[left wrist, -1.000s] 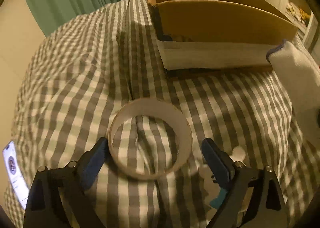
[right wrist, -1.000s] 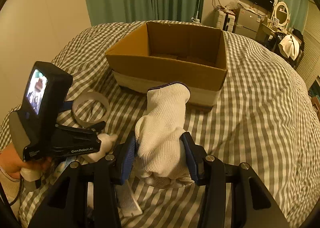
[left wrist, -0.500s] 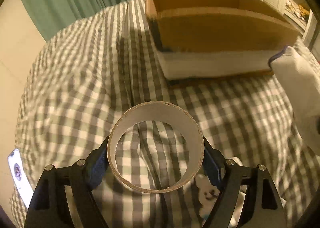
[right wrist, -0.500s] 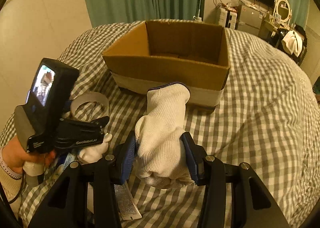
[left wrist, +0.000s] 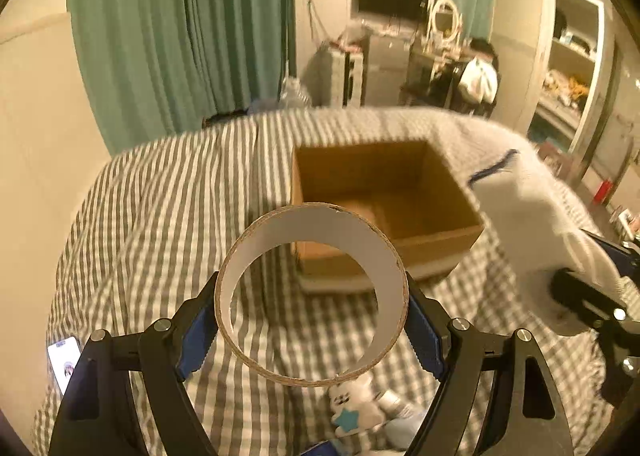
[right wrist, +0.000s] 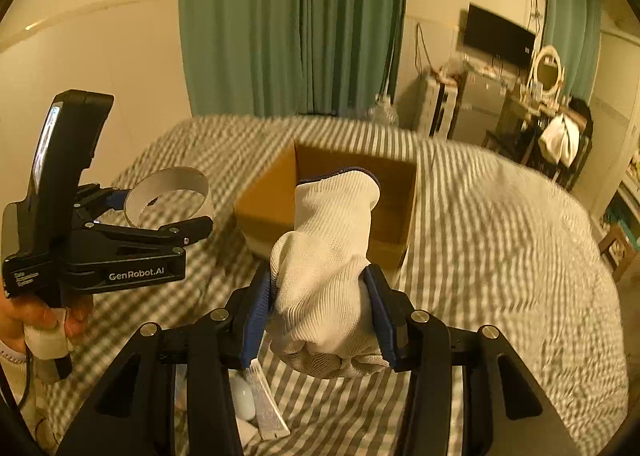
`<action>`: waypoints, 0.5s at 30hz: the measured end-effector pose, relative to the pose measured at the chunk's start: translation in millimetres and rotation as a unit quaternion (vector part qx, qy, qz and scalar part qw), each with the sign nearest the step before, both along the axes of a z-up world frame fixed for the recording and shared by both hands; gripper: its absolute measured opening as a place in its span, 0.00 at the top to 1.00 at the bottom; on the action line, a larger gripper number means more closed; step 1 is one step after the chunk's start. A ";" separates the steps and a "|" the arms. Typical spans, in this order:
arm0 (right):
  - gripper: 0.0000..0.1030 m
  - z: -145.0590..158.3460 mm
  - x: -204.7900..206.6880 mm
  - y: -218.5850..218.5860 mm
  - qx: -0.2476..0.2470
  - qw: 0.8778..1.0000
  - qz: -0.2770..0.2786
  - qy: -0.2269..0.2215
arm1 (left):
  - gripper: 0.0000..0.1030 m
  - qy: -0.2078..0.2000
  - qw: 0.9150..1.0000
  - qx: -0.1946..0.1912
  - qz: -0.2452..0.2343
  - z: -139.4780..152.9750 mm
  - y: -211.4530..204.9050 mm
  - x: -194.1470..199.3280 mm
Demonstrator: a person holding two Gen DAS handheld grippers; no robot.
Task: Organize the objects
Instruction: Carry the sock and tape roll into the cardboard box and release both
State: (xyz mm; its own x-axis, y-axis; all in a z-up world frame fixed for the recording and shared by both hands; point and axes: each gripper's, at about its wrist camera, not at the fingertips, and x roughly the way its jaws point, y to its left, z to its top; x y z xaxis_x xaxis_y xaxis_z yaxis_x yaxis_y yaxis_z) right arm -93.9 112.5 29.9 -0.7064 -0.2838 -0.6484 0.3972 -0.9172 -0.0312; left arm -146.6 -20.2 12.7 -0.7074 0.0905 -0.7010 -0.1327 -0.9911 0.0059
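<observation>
Hidden or unclear: the small white toy [left wrist: 358, 404] with a blue star lies on the checked bedspread [left wrist: 160, 224] under the left gripper, partly cut off by its frame; the flat tube [right wrist: 266, 404] and pale items below the right gripper are half covered by its arms; both views are smeared by motion, so the far edge of the box is soft
Left gripper [left wrist: 312, 320]: jaws closed partway onto the cardboard ring [left wrist: 312, 296], blue pads pressing its two sides, ring lifted off the bed
Right gripper [right wrist: 320, 312]: jaws clamped on the bunched lower part of the white glove [right wrist: 326, 256], its blue-edged cuff standing upward
Box [left wrist: 384, 200]: open cardboard box on the bed, ahead of both grippers, nothing inside that can be made out
Changed since earlier: a second ago the ring lay on the bedspread between wide jaws; now it is gripped and raised, and both cameras look higher, with curtain and room in sight and the inside of the box visible from above
Left view only: a lit phone [left wrist: 64, 362] at the bed's left edge; the glove [left wrist: 532, 216] as a blur at right
Right view only: the person's hand [right wrist: 36, 316] on the left gripper's handle, and the ring [right wrist: 168, 196] seen from the side, level with the box's near corner
</observation>
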 end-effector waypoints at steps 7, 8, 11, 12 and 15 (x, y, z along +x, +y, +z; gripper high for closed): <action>0.56 42.4 -39.2 -2.9 -0.026 0.999 0.003 0.020 | 0.19 0.029 0.999 0.001 -0.013 37.7 7.2 -30.9; 0.56 45.1 -48.5 -3.3 -0.030 0.999 0.002 0.019 | 0.19 0.032 0.999 -0.003 -0.015 39.1 10.5 -38.8; 0.56 47.2 -79.5 -6.0 -0.033 0.999 -0.002 0.013 | 0.19 0.032 0.999 -0.010 -0.023 36.2 18.9 -63.5; 0.57 45.3 -91.1 -6.4 -0.033 0.999 -0.003 0.011 | 0.19 0.032 0.999 -0.011 -0.024 33.6 20.6 -72.4; 0.57 36.3 -126.2 -5.7 -0.037 0.999 -0.008 0.003 | 0.19 0.021 0.999 -0.013 -0.029 21.4 27.5 -98.4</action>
